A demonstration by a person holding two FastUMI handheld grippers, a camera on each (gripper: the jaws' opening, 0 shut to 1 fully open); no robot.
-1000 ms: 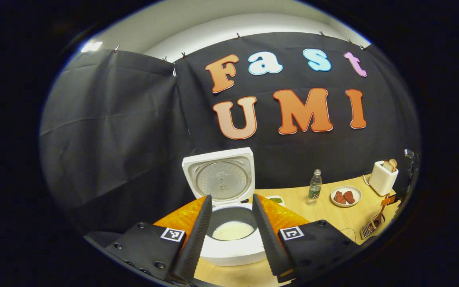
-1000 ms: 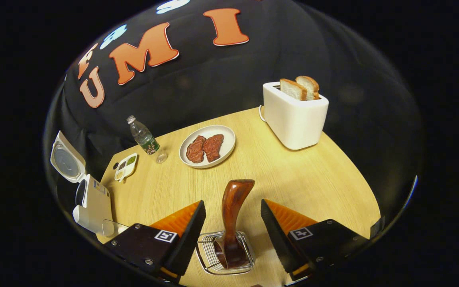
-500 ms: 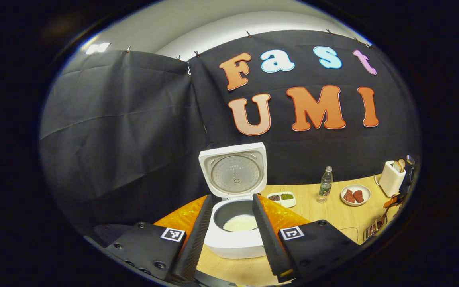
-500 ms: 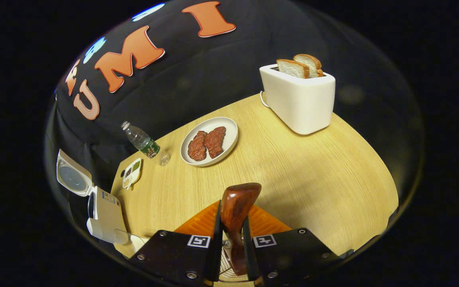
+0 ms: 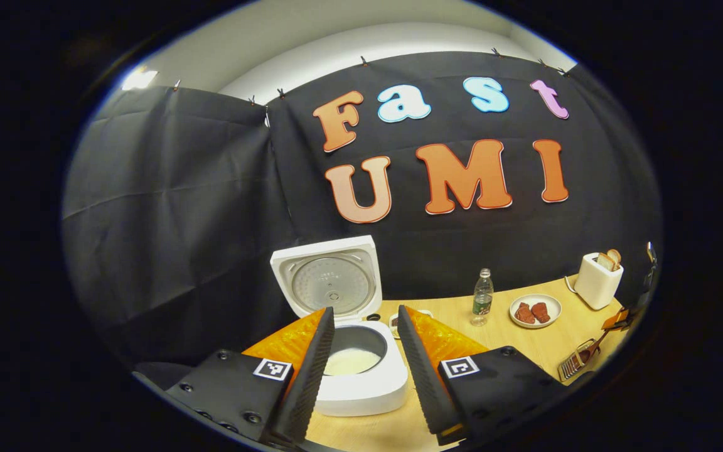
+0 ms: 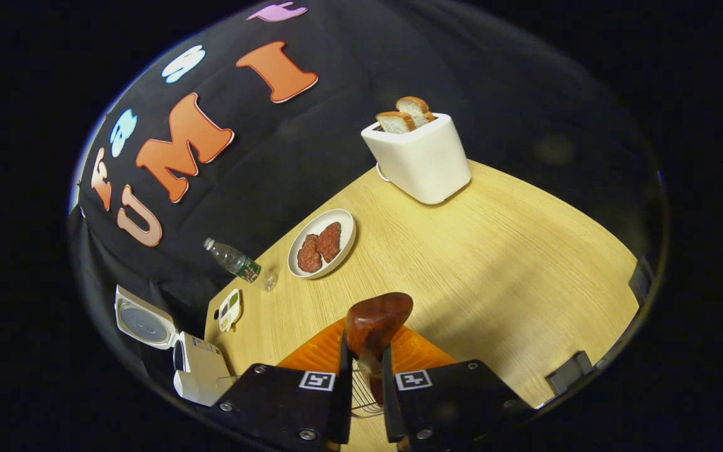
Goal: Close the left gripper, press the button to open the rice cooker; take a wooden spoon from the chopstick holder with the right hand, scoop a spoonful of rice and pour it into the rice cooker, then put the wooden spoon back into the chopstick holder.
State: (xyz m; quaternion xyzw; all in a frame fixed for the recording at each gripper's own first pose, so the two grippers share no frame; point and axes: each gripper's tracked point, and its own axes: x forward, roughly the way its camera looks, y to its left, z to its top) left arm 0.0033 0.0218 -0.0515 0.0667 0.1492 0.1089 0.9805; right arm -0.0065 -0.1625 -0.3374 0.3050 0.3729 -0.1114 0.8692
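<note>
The white rice cooker [image 5: 361, 389] stands with its lid [image 5: 327, 282] up, and white rice [image 5: 349, 361] lies in the pot. My left gripper [image 5: 364, 311] hangs open in front of it, touching nothing. In the right gripper view, my right gripper [image 6: 364, 344] is shut on the handle of the brown wooden spoon [image 6: 377, 317]. The spoon's lower end sits in the wire chopstick holder [image 6: 361, 395]. In the left gripper view the holder [image 5: 572, 365] and the leaning spoon [image 5: 592, 346] show at the far right, under the right gripper [image 5: 615, 319].
On the wooden table [image 6: 493, 263] stand a white toaster [image 6: 421, 157] with two bread slices, a plate of meat [image 6: 322, 242], a water bottle [image 6: 234, 260] and a small condiment dish [image 6: 230, 309]. The open cooker [image 6: 201, 376] stands at the table's left end.
My right gripper went from open around the spoon handle to shut on it, then tilted. My left gripper stayed open; its view drew back and swung sideways.
</note>
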